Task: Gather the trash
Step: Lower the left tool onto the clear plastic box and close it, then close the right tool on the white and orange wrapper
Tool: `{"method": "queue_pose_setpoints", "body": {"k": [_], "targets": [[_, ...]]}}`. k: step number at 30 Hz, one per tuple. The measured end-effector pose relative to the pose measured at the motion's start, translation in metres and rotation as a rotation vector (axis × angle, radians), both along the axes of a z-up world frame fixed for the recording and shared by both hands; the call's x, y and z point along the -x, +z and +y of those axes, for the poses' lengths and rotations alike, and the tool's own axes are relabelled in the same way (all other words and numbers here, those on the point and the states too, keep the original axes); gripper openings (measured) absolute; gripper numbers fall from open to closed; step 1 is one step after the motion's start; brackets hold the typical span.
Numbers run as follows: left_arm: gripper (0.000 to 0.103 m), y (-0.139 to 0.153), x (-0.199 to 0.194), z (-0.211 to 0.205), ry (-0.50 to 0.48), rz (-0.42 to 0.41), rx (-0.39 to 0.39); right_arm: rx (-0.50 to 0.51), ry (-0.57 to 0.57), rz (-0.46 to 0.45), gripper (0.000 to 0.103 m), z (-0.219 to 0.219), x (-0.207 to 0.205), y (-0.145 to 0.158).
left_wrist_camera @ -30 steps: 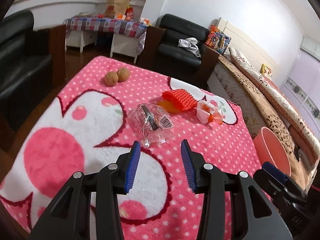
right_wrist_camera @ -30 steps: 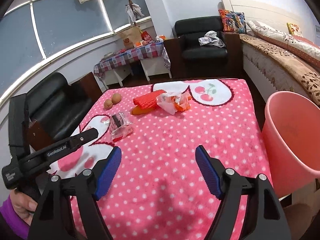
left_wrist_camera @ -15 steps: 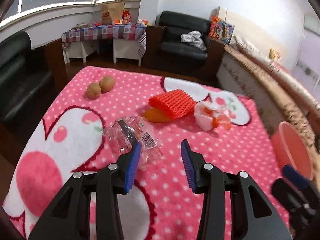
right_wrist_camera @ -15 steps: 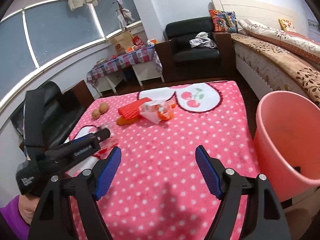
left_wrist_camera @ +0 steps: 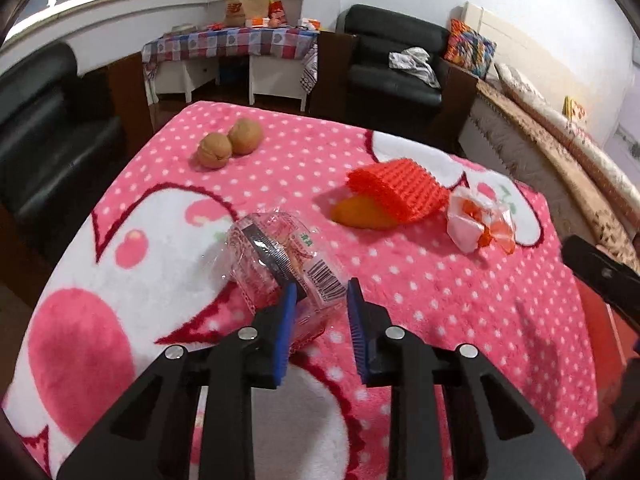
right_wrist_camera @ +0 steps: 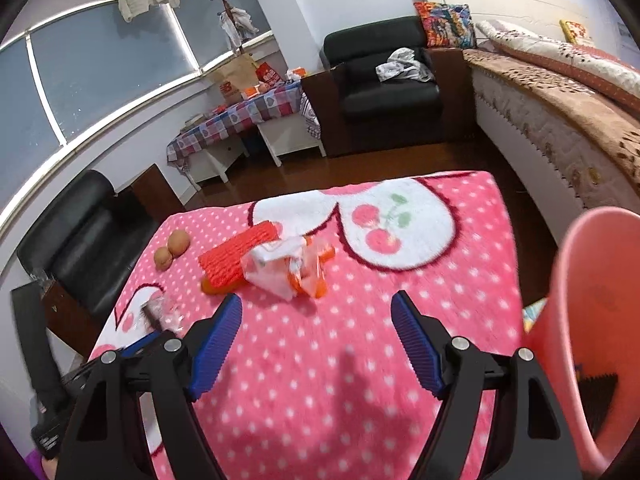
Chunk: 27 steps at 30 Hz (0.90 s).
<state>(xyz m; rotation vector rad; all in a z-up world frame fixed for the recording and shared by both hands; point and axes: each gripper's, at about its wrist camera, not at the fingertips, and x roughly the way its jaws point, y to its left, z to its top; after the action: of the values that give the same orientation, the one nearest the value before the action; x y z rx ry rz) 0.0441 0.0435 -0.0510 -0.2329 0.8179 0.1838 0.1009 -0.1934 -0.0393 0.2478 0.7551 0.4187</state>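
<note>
The clear plastic wrapper [left_wrist_camera: 280,256], lying on the pink-blanketed desk [left_wrist_camera: 440,288], is being closed on by the left gripper [left_wrist_camera: 320,312], not yet pinched, while the white-and-orange wrapper [right_wrist_camera: 288,268] awaits the spread, empty right gripper [right_wrist_camera: 316,320]; nothing is seen collected in the pink bucket [right_wrist_camera: 576,280].

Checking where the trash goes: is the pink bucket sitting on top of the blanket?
No, the pink bucket stands off the right edge of the polka-dot blanket, beside it.
</note>
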Motion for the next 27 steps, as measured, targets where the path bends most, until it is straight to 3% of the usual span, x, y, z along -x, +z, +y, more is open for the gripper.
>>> {"method": "queue_pose_setpoints", "body": {"k": [6, 8, 10, 14, 15, 18, 27], "targets": [[0.023, 0.008, 0.008, 0.007, -0.019, -0.045, 0.053, 0.028, 0.033, 0.012, 0.076, 0.020, -0.031, -0.011], [0.023, 0.010, 0.011, 0.007, -0.026, -0.058, 0.062, 0.046, 0.029, 0.020, 0.070, 0.028, -0.037, -0.015], [0.023, 0.012, 0.013, 0.008, -0.029, -0.064, 0.068, 0.053, 0.036, 0.039, 0.055, 0.033, -0.044, -0.020], [0.023, 0.012, 0.014, 0.012, -0.027, -0.064, 0.082, 0.066, 0.041, 0.069, 0.034, 0.042, -0.052, -0.027], [0.023, 0.013, 0.015, 0.012, -0.026, -0.066, 0.083, 0.065, 0.042, 0.077, 0.023, 0.043, -0.052, -0.029], [0.023, 0.014, 0.017, 0.013, -0.027, -0.072, 0.079, 0.048, 0.040, 0.083, 0.012, 0.042, -0.047, -0.029], [0.023, 0.029, 0.030, 0.003, -0.049, -0.110, 0.059, 0.005, 0.032, 0.035, 0.008, 0.023, 0.001, -0.008]]}}
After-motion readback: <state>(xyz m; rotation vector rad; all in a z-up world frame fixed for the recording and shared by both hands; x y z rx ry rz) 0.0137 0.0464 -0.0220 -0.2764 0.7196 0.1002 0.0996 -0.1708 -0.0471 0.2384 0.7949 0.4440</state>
